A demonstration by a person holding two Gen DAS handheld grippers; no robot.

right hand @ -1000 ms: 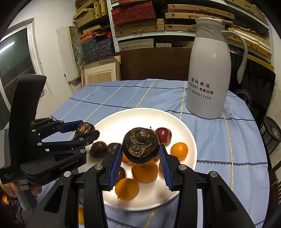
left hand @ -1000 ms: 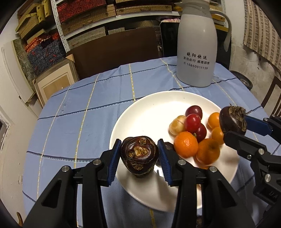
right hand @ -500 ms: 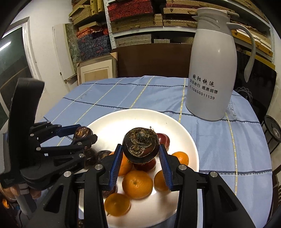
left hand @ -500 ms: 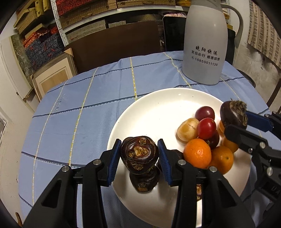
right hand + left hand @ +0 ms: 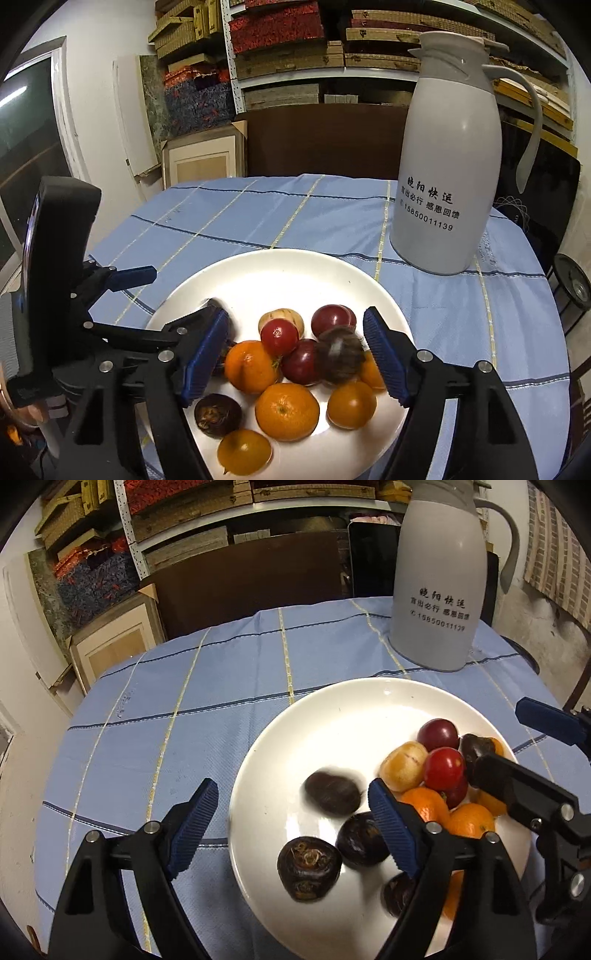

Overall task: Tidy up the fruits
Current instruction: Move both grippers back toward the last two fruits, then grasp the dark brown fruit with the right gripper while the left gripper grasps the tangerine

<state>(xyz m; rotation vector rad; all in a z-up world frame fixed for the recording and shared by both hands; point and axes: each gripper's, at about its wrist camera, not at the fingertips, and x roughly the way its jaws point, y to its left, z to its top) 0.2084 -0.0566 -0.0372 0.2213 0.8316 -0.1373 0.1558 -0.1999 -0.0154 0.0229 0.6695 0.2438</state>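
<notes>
Left tongs (image 5: 291, 808) spread wide over the near-left rim of the white plate (image 5: 343, 698), jaws opening, gripping nothing; left blue pad (image 5: 192, 823) above the blue checked cloth of the tabletop (image 5: 184, 686), right pad over the plate. Between those jaws but touching neither pad, a dark water chestnut (image 5: 332, 794), blurred, lying apart on the bare white of the plate. Just nearer the camera, three more dark chestnuts: one with a curled crown (image 5: 308, 867), one smooth beside it (image 5: 360, 840), one half hidden behind the right finger.

Further right on the same plate, a close heap: yellow-brown fruit (image 5: 404, 770), red tomato (image 5: 443, 768), dark red plum (image 5: 437, 734), tangerines (image 5: 424, 805) below. Another dark chestnut (image 5: 476, 747) at the heap's far right edge, just behind the lower finger of the other tool.

Right tongs (image 5: 295, 350) also parted, jaws opening, clamping nothing. Between them a blurred dark chestnut (image 5: 340, 354), clear of both pads, on top of the pile against a plum (image 5: 299, 362) and a small orange. Around it: tomato (image 5: 279, 336), second plum (image 5: 332, 319), tangerines (image 5: 286, 410), one chestnut (image 5: 218, 415) low at the left.

Well beyond the plate, far right on the tabletop, a tall white thermos jug (image 5: 447, 166) standing upright, printed with black characters.
</notes>
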